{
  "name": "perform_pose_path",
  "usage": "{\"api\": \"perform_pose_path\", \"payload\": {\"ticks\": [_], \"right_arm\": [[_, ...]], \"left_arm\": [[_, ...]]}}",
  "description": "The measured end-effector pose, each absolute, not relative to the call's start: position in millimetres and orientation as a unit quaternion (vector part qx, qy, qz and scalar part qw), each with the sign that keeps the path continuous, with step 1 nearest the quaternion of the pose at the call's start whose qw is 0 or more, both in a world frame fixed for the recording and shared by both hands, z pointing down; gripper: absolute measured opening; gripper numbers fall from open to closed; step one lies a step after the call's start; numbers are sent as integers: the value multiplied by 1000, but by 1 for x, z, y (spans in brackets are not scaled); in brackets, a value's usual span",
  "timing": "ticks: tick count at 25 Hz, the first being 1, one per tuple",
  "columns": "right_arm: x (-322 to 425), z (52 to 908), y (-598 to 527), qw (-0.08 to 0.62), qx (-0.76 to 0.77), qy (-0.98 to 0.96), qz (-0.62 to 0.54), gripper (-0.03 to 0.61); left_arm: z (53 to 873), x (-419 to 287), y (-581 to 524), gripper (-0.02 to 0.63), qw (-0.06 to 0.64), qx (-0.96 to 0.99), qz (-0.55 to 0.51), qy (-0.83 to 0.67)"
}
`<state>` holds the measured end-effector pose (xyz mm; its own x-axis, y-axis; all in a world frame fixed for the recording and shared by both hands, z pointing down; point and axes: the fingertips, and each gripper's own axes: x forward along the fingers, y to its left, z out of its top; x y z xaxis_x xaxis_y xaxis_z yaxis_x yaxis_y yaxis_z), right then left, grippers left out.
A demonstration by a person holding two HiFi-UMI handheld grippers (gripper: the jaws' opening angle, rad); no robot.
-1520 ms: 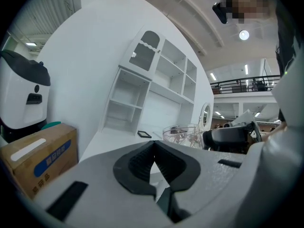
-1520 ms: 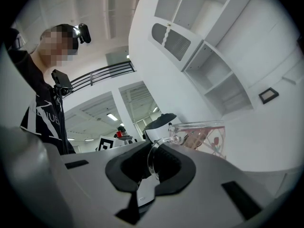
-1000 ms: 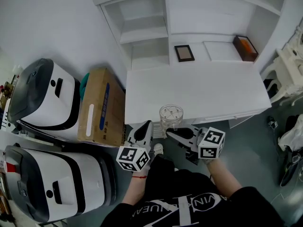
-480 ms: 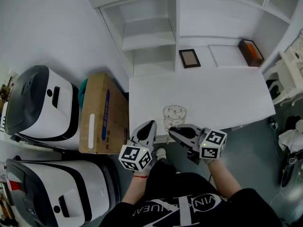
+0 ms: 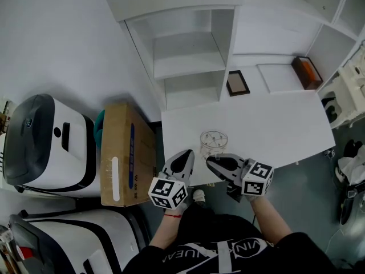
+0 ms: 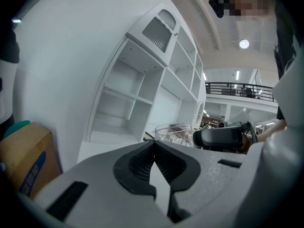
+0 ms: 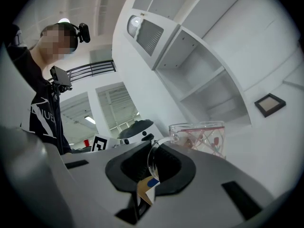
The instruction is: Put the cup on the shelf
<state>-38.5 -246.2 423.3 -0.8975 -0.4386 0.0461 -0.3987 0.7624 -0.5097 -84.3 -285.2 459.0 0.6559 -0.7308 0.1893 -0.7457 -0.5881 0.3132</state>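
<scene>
A tall white shelf (image 5: 188, 56) with open compartments is seen against the wall, and a white table (image 5: 274, 124) is set directly in front of it. To the left, on the floor, two large white machines with dark grey tops are seen, one further back (image 5: 43, 136) and one nearer (image 5: 68, 244), and a brown cardboard box (image 5: 122, 156) is stood between them and the table. At the bottom of the head view, a person's arms are shown reaching forward with a tool in each hand. The left gripper (image 5: 185, 154) is held just beside the table's front left corner; its jaws are pressed together with nothing between them. The right gripper (image 5: 211, 160) is held at the table's front edge, and its jaws are pinched on the curved glass handle (image 7: 151, 163) of the cup (image 5: 214, 144). The cup is clear glass with a thin pink and red pattern; it is kept upright over the front edge of the table, well apart from the shelf, and whether it rests on the tabletop or is raised just above it cannot be told. A small blue and tan tag (image 7: 146, 188) is caught between the right jaws below the handle. At the back of the table, a small dark picture frame (image 5: 238, 83) is laid beside the shelf, and a brown and orange box (image 5: 308, 72) is placed further right.
</scene>
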Motion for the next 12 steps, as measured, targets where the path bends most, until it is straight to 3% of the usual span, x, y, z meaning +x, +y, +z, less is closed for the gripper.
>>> {"api": "perform_pose_path", "payload": {"ticks": [12], "right_arm": [[-62,439,-303,28,-242,933,-266,18]], "left_arm": [[480,-93,-332,5,204,900,17,-386]]}}
